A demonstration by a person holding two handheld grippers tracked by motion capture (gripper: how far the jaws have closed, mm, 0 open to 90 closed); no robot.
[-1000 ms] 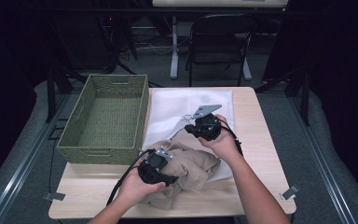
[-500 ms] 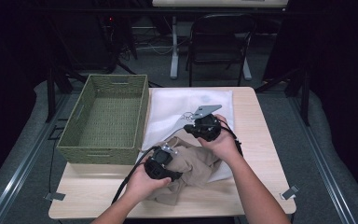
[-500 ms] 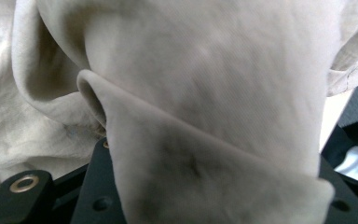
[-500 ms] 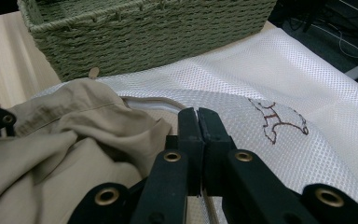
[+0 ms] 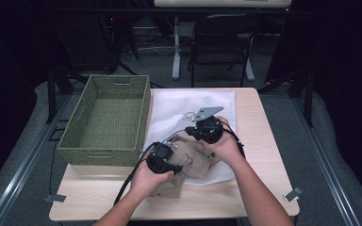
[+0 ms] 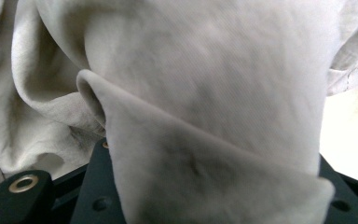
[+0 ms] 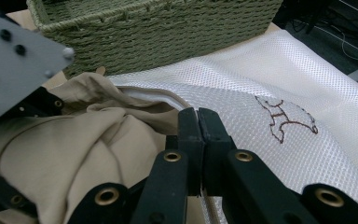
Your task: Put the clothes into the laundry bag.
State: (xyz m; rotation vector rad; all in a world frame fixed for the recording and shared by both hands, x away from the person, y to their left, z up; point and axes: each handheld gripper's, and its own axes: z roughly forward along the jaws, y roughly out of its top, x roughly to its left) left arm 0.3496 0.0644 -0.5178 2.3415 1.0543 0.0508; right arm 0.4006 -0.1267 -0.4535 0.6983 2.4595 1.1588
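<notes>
A beige garment (image 5: 195, 157) lies bunched at the near edge of a white mesh bag (image 5: 188, 101) on the table. My left gripper (image 5: 166, 151) is shut on a thick fold of that garment (image 6: 205, 84), which drapes over and between its black jaws. My right gripper (image 5: 195, 133) sits at the bag's near edge with its jaws pressed together (image 7: 198, 115) on the bag's white hem. The bag (image 7: 270, 79) carries a brown bear outline (image 7: 284, 119). The garment (image 7: 74, 140) lies just left of the right jaws, partly under the bag's lifted hem.
A green woven basket (image 5: 99, 155) stands empty at the table's left, its wall (image 7: 168, 23) close behind the bag. Bare wood of the table (image 5: 264, 141) runs along the right and front. A folding chair (image 5: 221, 42) stands beyond the far edge.
My left hand has carried the garment fold to the right and away from me, towards the bag's opening. The right gripper has stayed where it was, still shut.
</notes>
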